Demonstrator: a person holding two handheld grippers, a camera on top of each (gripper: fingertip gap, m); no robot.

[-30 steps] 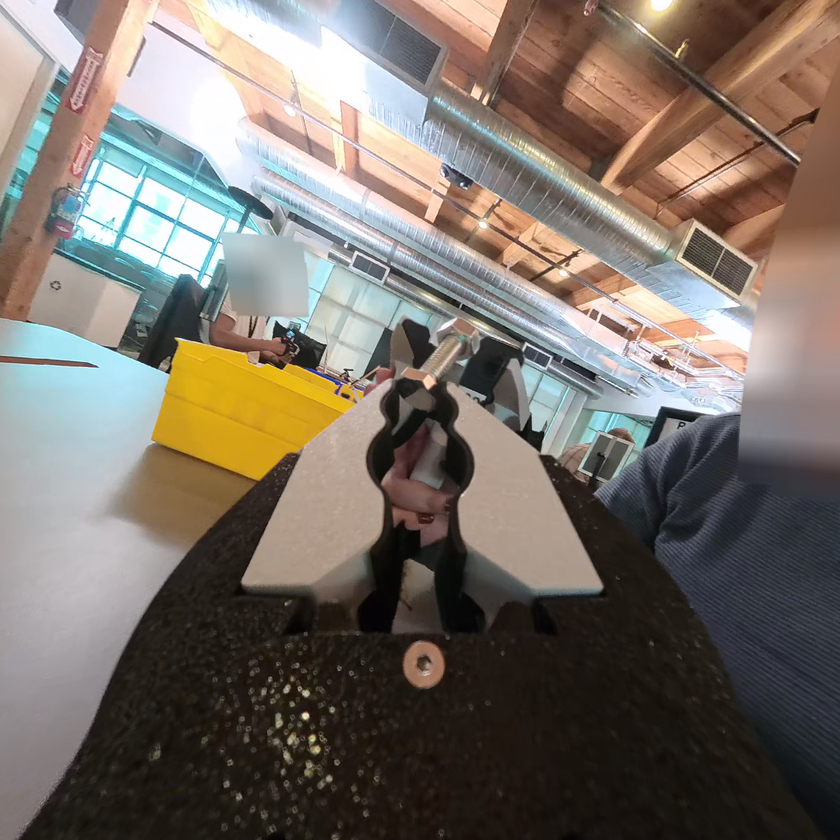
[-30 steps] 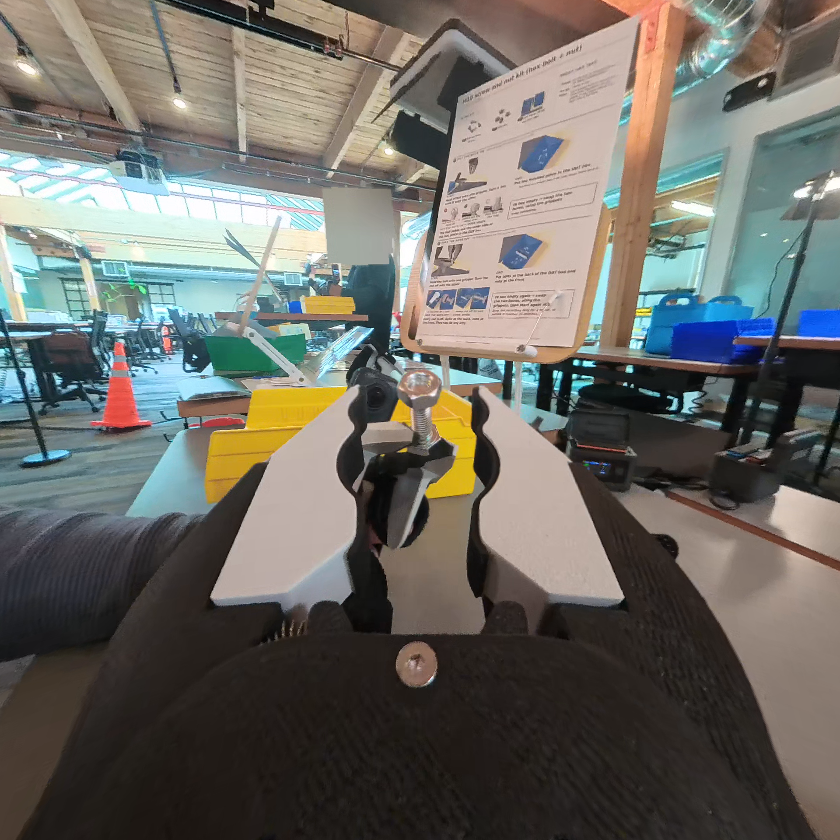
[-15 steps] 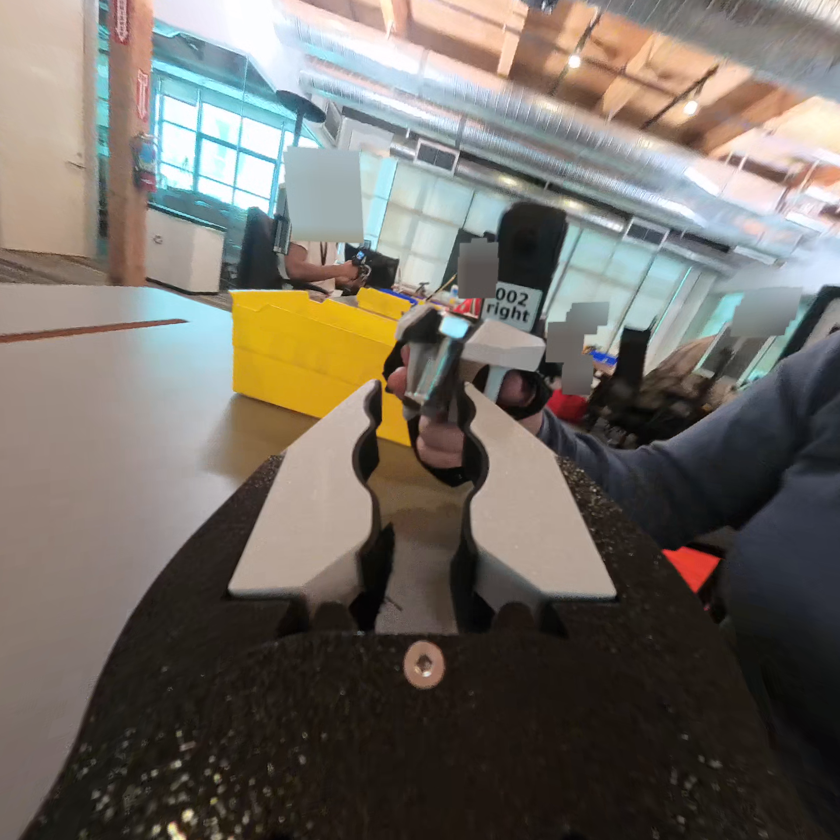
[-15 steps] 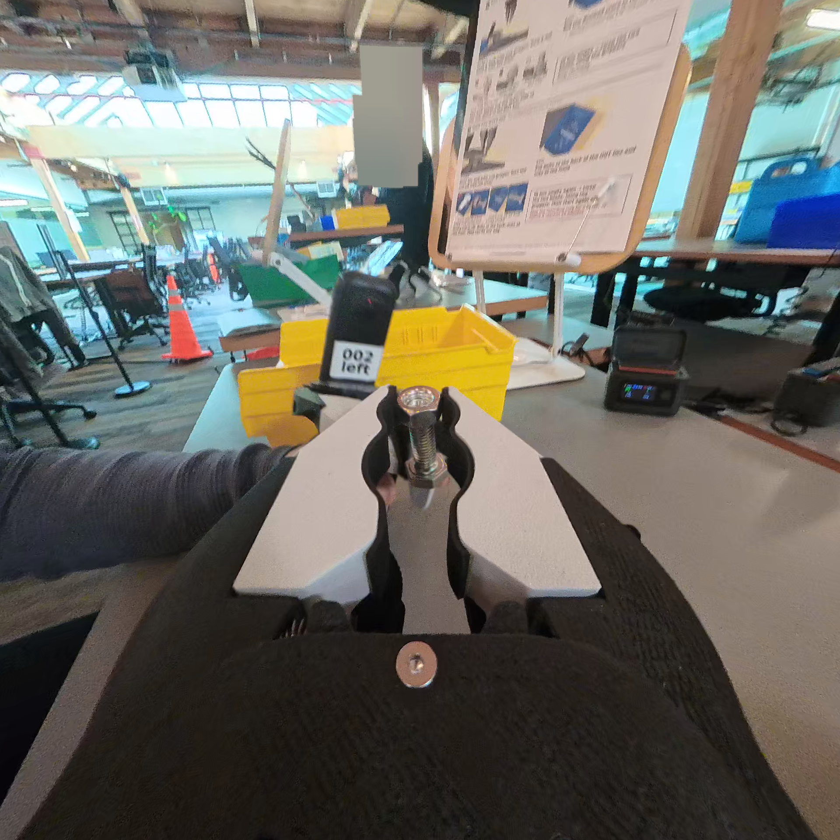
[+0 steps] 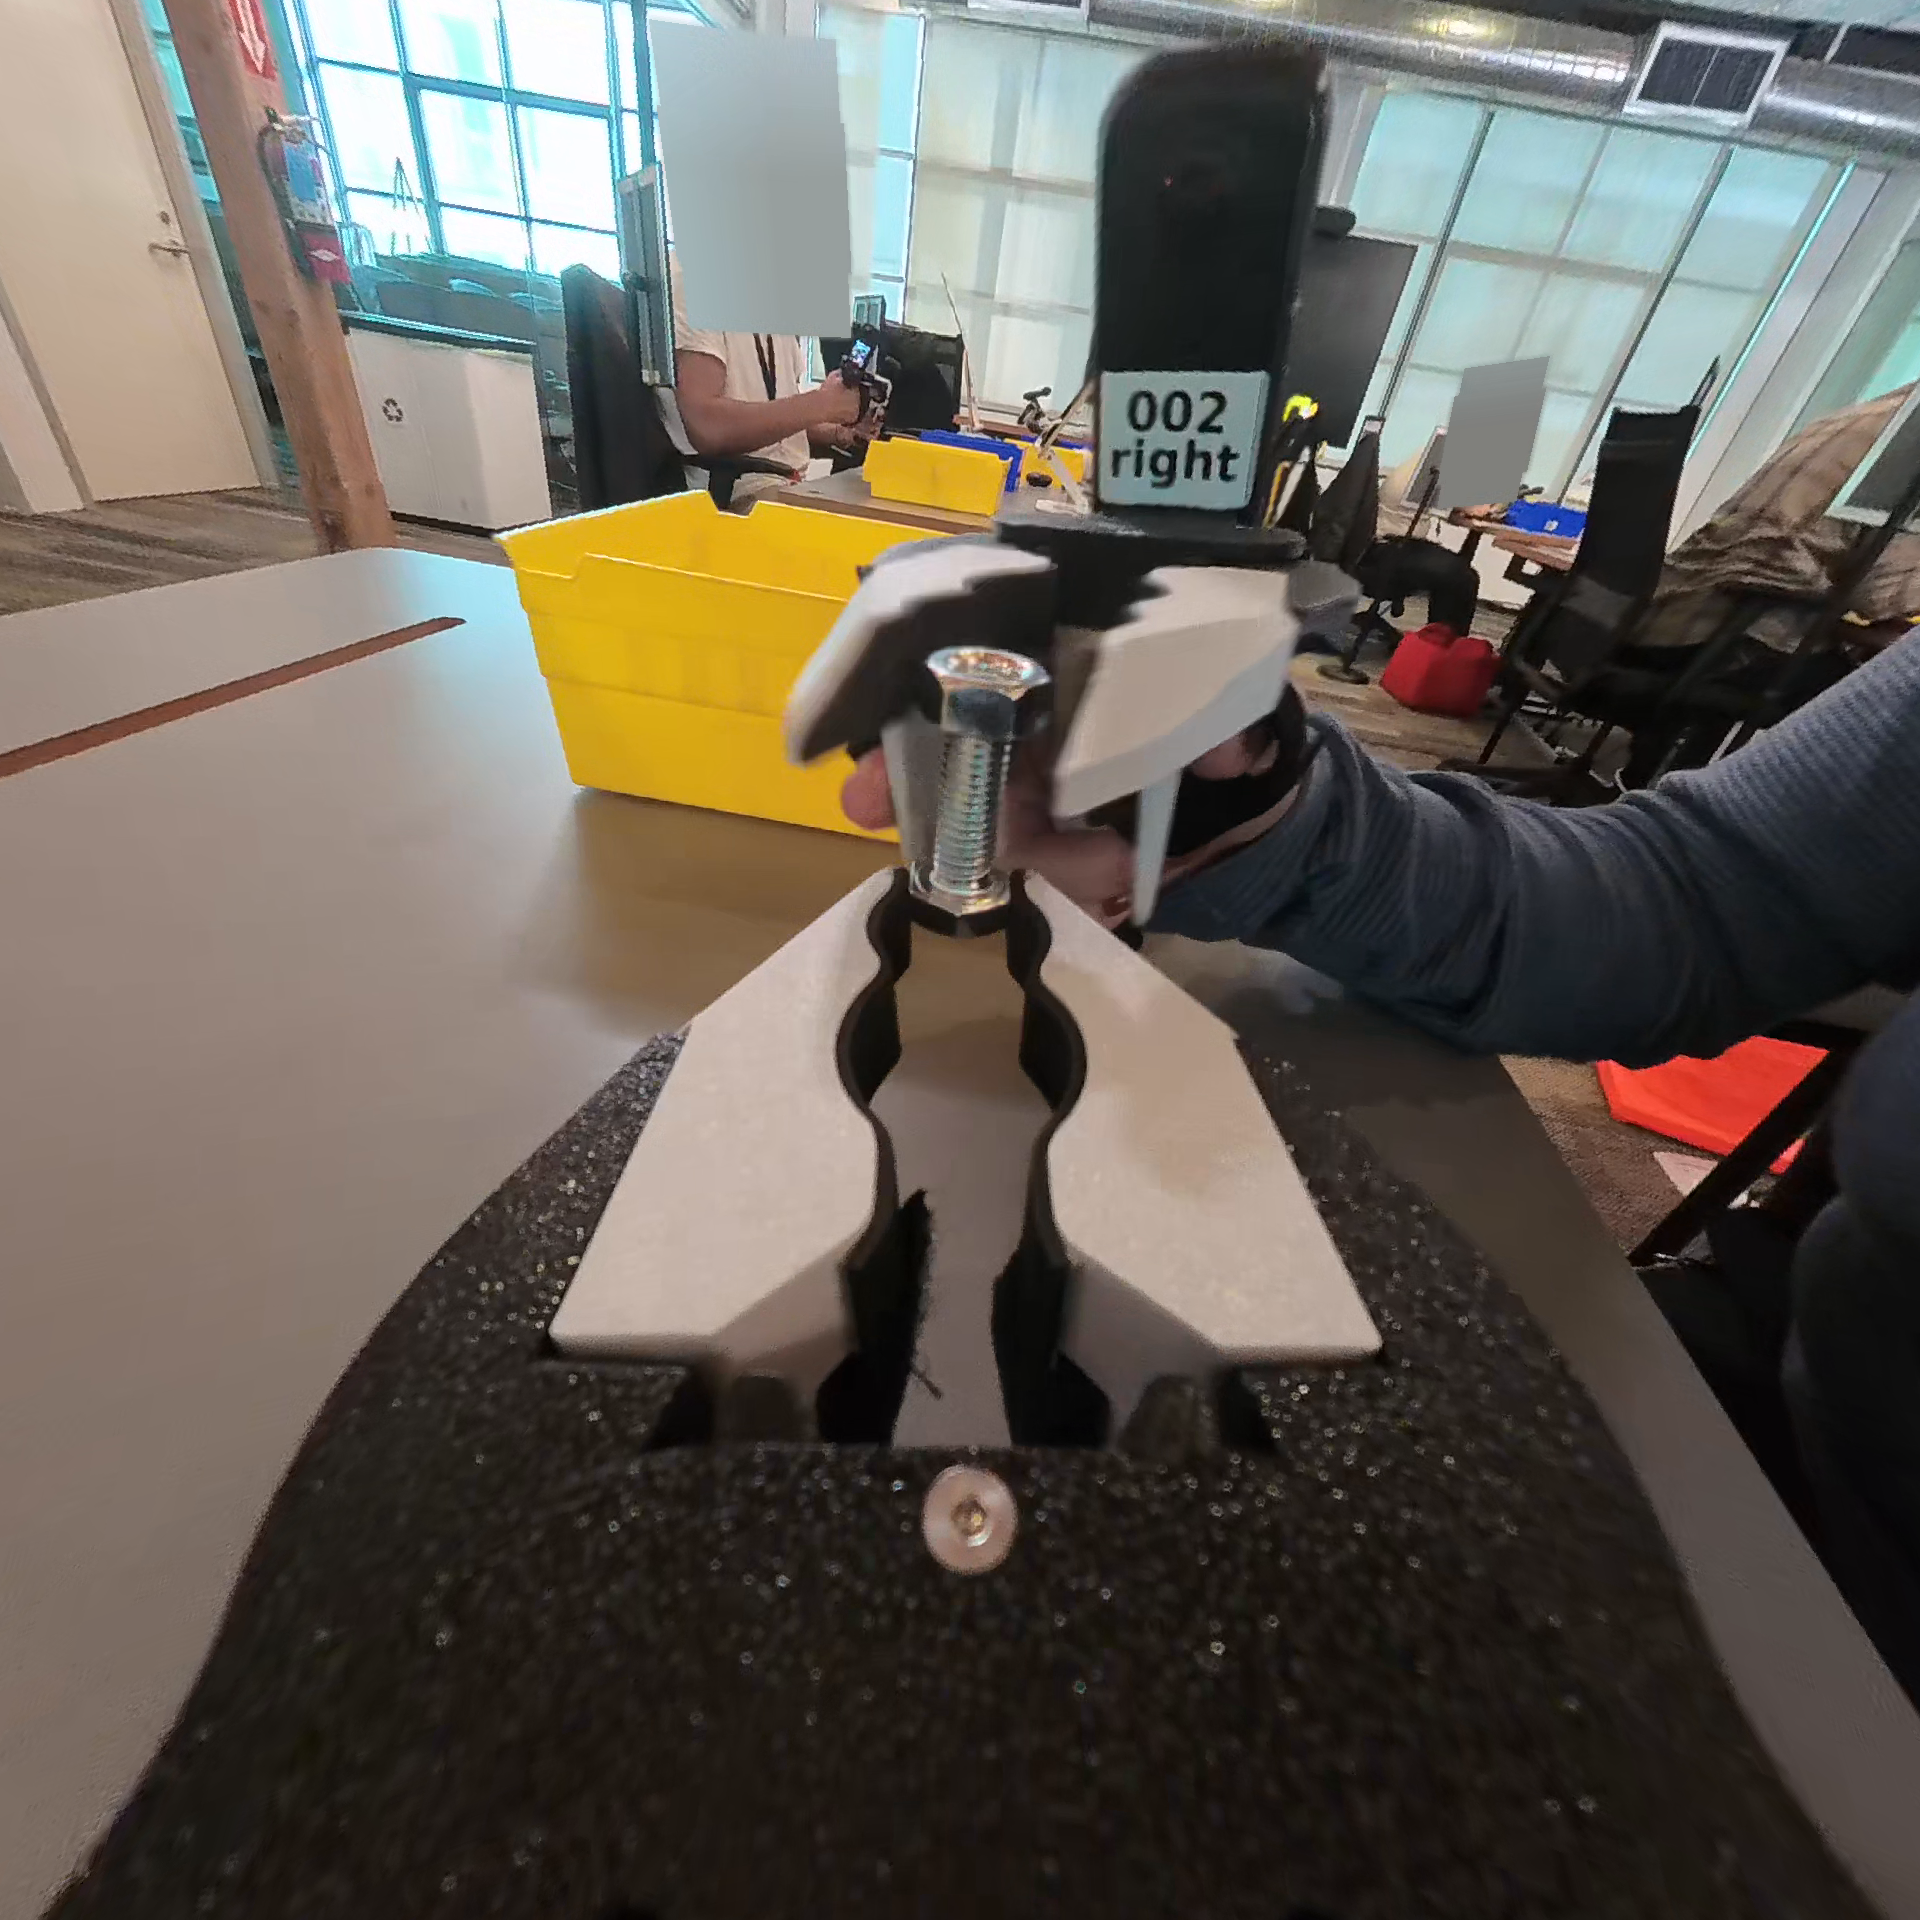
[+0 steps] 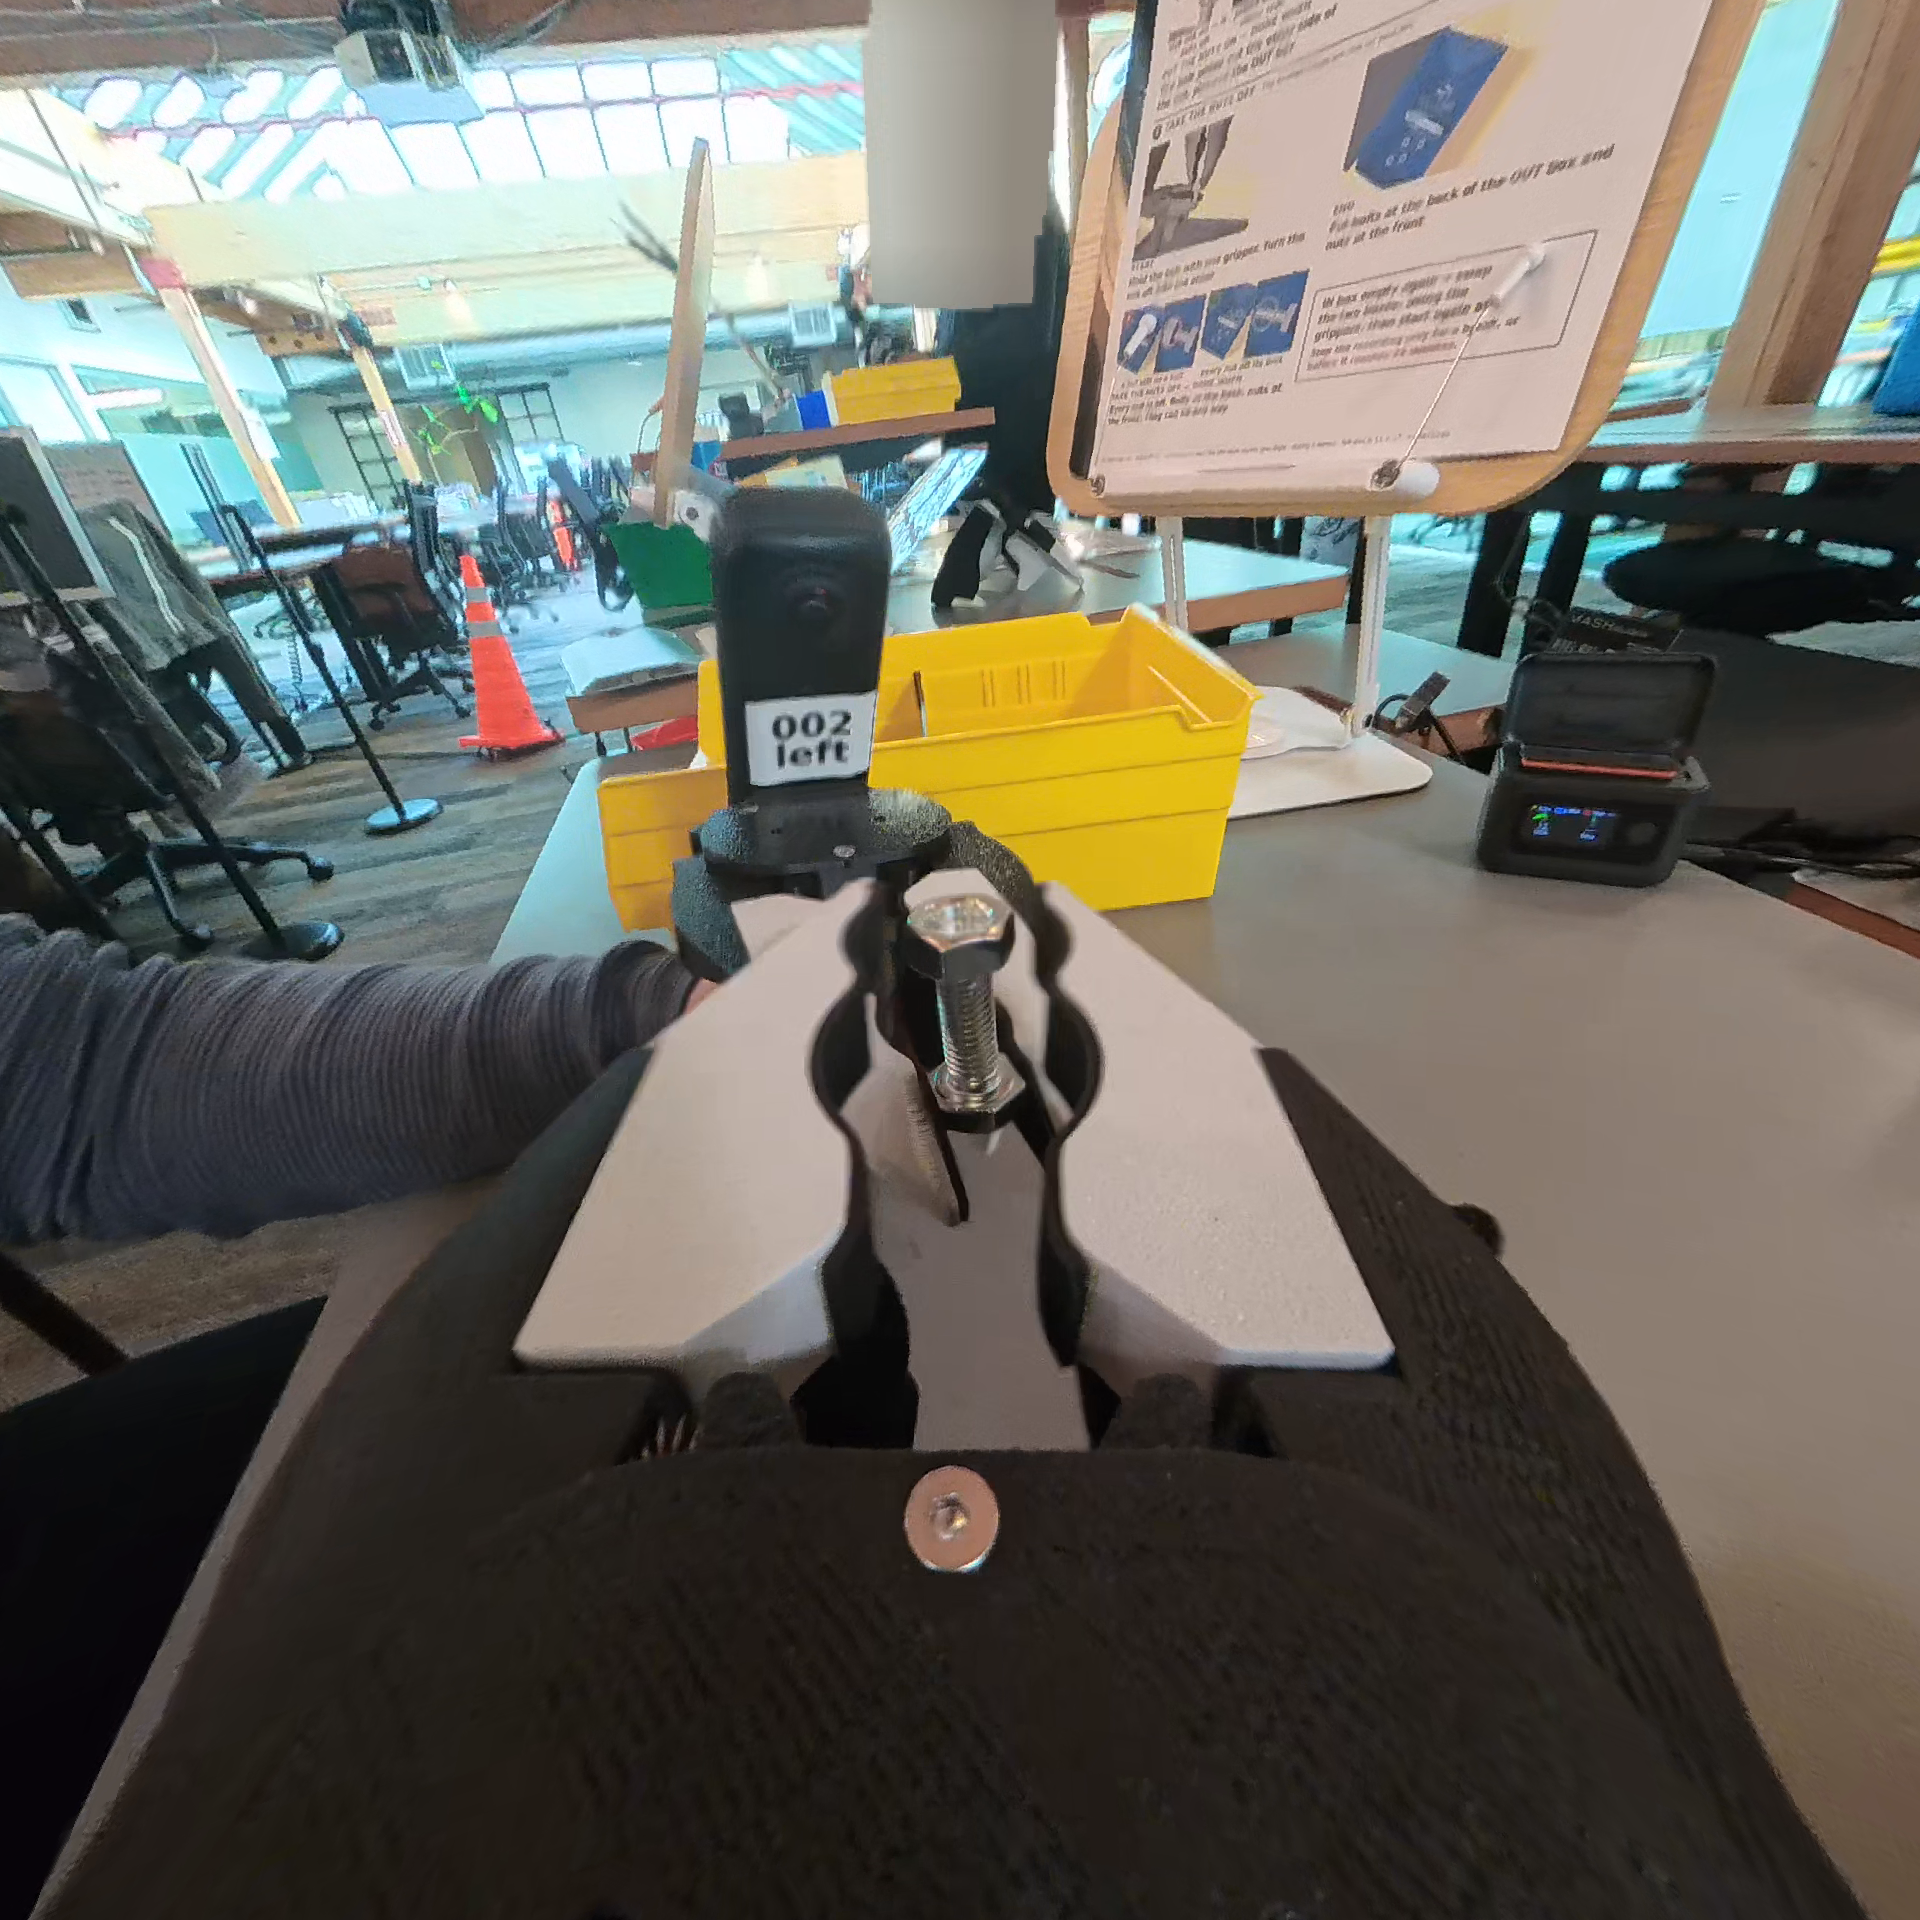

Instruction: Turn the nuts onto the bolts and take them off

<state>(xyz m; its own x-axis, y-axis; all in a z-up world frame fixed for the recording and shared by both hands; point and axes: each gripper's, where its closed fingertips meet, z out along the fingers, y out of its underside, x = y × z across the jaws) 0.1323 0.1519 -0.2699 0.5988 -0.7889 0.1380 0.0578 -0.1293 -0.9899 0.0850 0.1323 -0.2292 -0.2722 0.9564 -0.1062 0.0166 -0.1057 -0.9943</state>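
Observation:
A silver hex bolt (image 5: 971,790) stands upright above the grey table (image 5: 260,935). My right gripper (image 5: 987,707) is shut on the bolt's head, and in the right wrist view (image 6: 956,904) the head sits between its tips. A silver nut (image 5: 958,899) is threaded on the bolt's lower end. My left gripper (image 5: 961,904) is closed on that nut with its tips. In the right wrist view the bolt (image 6: 966,1018) and nut (image 6: 977,1091) show between the jaws, with the left gripper's camera housing (image 6: 805,623) behind them.
A yellow bin (image 5: 675,665) stands on the table behind the grippers and also shows in the right wrist view (image 6: 1039,769). An instruction board on a stand (image 6: 1351,239) and a small black device (image 6: 1590,769) are at the far right. A blue sleeve (image 5: 1558,883) crosses the table's right edge. Some 6 centimeters of space lies between my two pairs of fingers.
The bolt passed from my left gripper to my right, which closed on its head. My left gripper opened, then closed on the nut at the lower end. Both views tilted down.

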